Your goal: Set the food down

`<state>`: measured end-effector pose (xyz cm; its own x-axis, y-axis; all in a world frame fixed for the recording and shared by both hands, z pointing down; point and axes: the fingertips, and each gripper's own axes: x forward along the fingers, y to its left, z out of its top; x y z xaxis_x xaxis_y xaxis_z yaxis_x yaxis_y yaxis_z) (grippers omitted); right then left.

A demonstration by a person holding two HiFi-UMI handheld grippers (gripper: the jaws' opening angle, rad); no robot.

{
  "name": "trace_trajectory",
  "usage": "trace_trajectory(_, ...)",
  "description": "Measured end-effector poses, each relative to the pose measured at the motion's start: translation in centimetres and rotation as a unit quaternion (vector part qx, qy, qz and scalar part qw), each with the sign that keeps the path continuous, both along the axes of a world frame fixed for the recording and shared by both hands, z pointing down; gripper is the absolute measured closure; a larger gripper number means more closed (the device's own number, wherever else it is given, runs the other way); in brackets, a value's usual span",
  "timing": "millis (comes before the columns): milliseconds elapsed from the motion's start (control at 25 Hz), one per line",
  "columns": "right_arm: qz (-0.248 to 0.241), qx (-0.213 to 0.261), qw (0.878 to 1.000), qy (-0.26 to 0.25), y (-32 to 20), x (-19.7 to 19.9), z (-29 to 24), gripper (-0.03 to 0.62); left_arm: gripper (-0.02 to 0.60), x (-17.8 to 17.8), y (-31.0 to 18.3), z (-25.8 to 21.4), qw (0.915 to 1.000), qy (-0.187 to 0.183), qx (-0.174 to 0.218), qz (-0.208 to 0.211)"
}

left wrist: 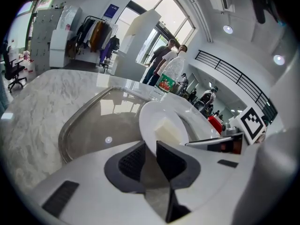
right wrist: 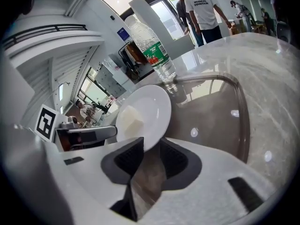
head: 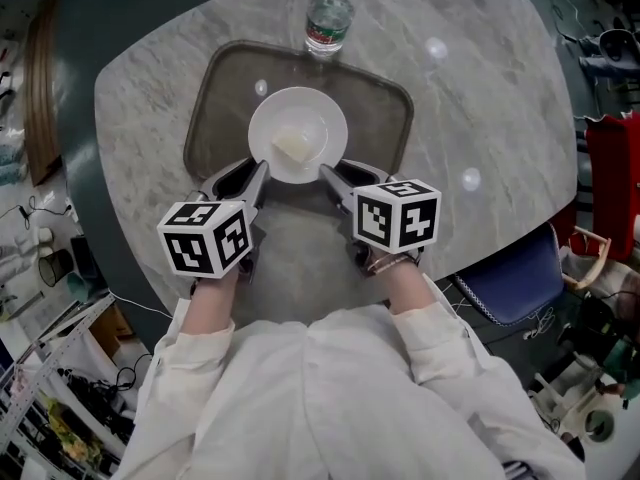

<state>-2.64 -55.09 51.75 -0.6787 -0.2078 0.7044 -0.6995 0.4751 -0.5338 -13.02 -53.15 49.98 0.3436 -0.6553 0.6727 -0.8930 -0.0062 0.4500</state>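
The pale block of food (head: 292, 148) lies on a white plate (head: 322, 113) over the tray (head: 388, 96) on the marble counter (head: 490, 88) — whether the plate rests on the tray cannot be told. The left hand-held gripper (head: 258, 173) is clamped on the plate's near rim. The right hand-held gripper (head: 330, 173) has its pads apart, with the rim between them. A bottle (head: 328, 18) stands just beyond the tray.
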Motion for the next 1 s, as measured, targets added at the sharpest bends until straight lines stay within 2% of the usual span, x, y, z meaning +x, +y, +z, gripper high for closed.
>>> trace_trajectory(520, 0.011, 0.004, 0.999, 0.032, -0.3, 0.0, 0.2, 0.514, 0.515, -0.2, -0.7, 1.4, 0.9997, -0.010, -0.024, 0.002)
trace_trajectory(800, -0.035, 0.009, 0.997, 0.062, 0.1, -0.2, 0.5, 0.505, 0.515, -0.1, -1.0, 1.5, 0.9987, -0.034, -0.022, 0.031)
trace_trajectory(1000, -0.052, 0.011, 0.996, 0.073, 0.3, -0.2, 0.5, 0.505, 0.515, 0.4, -1.6, 1.1, 0.9986, -0.030, -0.011, 0.043)
